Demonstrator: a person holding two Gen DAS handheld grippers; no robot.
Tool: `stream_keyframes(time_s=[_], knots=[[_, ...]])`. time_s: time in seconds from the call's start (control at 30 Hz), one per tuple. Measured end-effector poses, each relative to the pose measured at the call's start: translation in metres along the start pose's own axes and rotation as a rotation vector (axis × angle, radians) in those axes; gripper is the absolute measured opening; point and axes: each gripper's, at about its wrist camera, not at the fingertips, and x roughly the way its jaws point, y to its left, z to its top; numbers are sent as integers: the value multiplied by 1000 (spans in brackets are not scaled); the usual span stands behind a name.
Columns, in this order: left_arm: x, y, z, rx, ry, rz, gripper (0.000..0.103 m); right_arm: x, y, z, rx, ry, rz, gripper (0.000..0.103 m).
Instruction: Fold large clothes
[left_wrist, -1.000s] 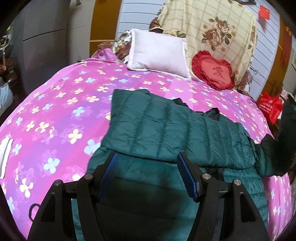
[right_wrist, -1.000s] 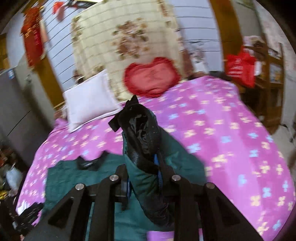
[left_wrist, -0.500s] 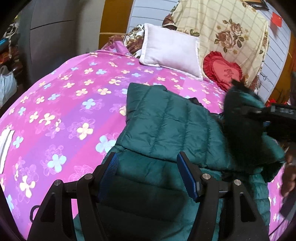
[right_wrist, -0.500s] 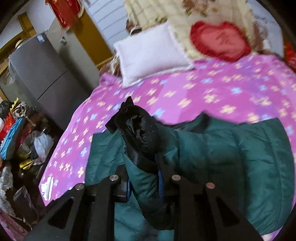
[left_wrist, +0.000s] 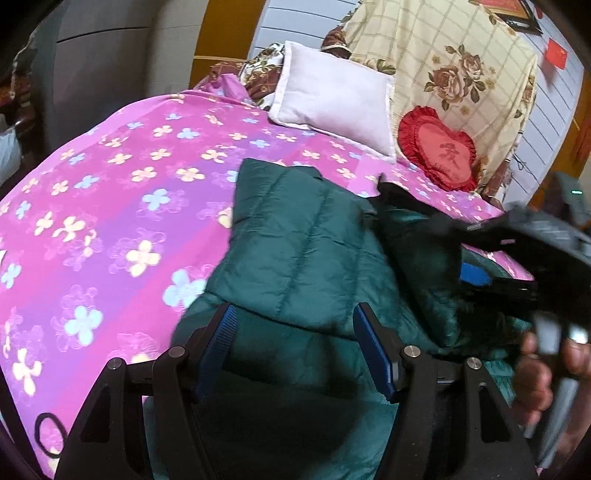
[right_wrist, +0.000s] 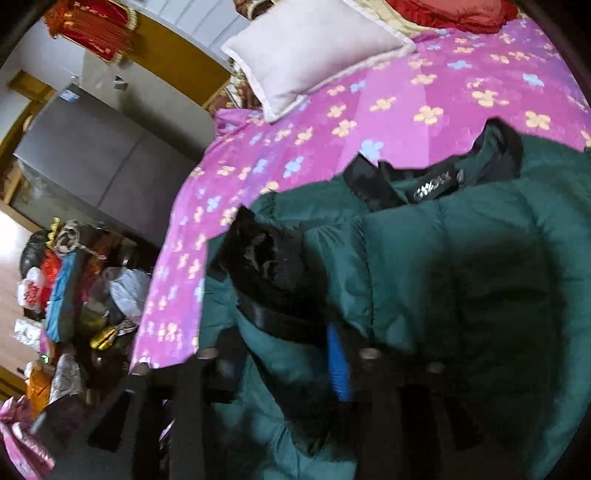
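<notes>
Green quilted fabric of a puffer jacket (left_wrist: 295, 251) fills the left wrist view, spread on a bed under a pink flowered cover (left_wrist: 110, 206), one padded panel folded over the body. The left hand-held gripper (left_wrist: 295, 347) hovers above the jacket's near edge, jaws wide apart and holding nothing. At right, the right hand-held gripper (left_wrist: 476, 277) comes in blurred, gripped by a hand (left_wrist: 535, 373), with a sleeve (left_wrist: 417, 236) of the jacket carried across the garment. A white pillow (left_wrist: 332, 99) and a red heart cushion (left_wrist: 439, 151) lie at the head of the bed. From the right wrist view, the right hand-held gripper (right_wrist: 295, 354) is clamped on the sleeve (right_wrist: 273, 332), whose black cuff (right_wrist: 269, 258) stands up beyond the fingers, above the jacket (right_wrist: 480, 258). Its black collar (right_wrist: 432, 181) lies toward the pillow (right_wrist: 314, 48). Bags and clutter (right_wrist: 62, 302) crowd the floor beside the bed.
</notes>
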Motion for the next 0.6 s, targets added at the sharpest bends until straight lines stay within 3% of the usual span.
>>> stream_keyframes(time_s=[0.07, 0.2, 0.3, 0.4, 0.5, 0.53, 0.57, 0.6], knots=[[2, -4, 0, -1, 8, -40, 47, -23, 3, -3, -19, -30, 9, 68], [1, -14, -1, -1, 8, -134, 51, -77, -2, -12, -73, -76, -10, 71], [7, -23, 2, -6, 14, -162, 57, -125, -21, -25, -94, -121, -84, 72], [19, -32, 8, -12, 32, -151, 57, -168, -45, -36, -93, -175, -185, 73], [29, -38, 15, -12, 17, -119, 56, -199, -70, -44, -55, -204, -216, 73], [32, -38, 16, -11, 17, -114, 44, -209, -78, -48, -41, -214, -226, 73], [36, -38, 21, -2, 27, -112, 15, -214, -83, -49, -39, -220, -238, 73], [39, -38, 25, 12, 39, -104, 9, -219, -87, -51, -46, -225, -260, 73]])
